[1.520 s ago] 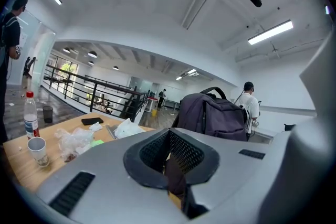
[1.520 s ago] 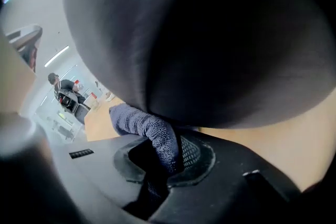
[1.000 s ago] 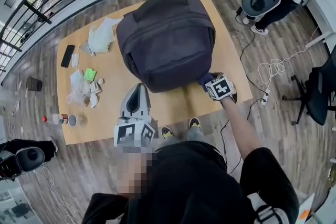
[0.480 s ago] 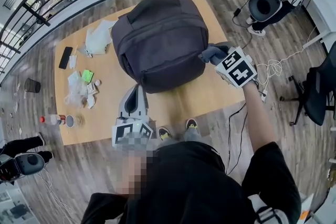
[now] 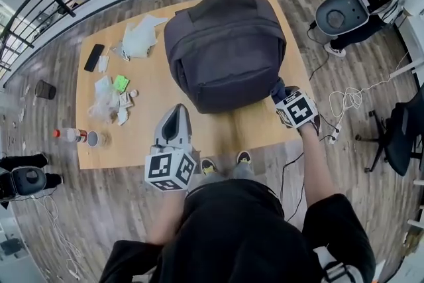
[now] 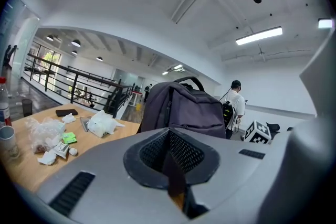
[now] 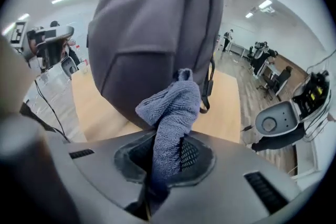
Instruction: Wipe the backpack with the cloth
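— Wooden table (image 5: 132, 136), what's on it?
— Dark backpack (image 5: 225, 50) upright mid-table. Litter (image 5: 109, 103) and a phone (image 5: 94, 57) lie off to its left.
— Grippers?
— My right gripper (image 5: 281, 91) is clamped on the blue-grey cloth (image 7: 170, 118), which bunches out of the jaws at the pack's near-right bottom corner. Half a second back I had it higher up that right side. Now it's low again, like a second ago.
— Left one?
— Left gripper (image 5: 176, 111) has its jaws pressed together with nothing in them. It's in front of the pack, same spot as before.
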Action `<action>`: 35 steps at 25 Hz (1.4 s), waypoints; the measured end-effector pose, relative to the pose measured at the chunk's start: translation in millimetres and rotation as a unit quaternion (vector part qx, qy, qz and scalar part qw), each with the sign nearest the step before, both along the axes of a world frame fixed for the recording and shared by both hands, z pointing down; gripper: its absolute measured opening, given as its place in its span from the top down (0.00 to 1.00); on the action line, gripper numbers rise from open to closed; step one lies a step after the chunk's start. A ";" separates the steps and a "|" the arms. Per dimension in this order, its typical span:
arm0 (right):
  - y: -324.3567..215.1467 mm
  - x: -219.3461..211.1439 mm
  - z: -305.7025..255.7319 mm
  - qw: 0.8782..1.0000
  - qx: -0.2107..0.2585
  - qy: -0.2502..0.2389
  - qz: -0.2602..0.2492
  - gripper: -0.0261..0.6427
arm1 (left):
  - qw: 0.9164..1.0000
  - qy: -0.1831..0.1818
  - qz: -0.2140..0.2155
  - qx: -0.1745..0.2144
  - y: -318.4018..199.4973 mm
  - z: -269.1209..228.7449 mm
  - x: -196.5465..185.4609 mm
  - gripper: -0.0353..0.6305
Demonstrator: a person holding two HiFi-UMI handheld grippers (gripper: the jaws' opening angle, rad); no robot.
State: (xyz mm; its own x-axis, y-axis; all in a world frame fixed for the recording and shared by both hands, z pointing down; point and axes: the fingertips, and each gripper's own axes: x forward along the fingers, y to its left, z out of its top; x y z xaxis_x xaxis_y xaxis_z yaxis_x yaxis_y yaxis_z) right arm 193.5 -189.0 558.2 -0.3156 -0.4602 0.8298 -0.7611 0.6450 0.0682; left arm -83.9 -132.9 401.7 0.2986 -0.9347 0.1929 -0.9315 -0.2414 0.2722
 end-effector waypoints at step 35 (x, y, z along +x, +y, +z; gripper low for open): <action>39.5 -121.6 34.6 0.994 -0.079 -0.058 -0.054 0.90 | 0.999 0.011 -0.038 -0.003 1.6 9.3 -68.8 0.92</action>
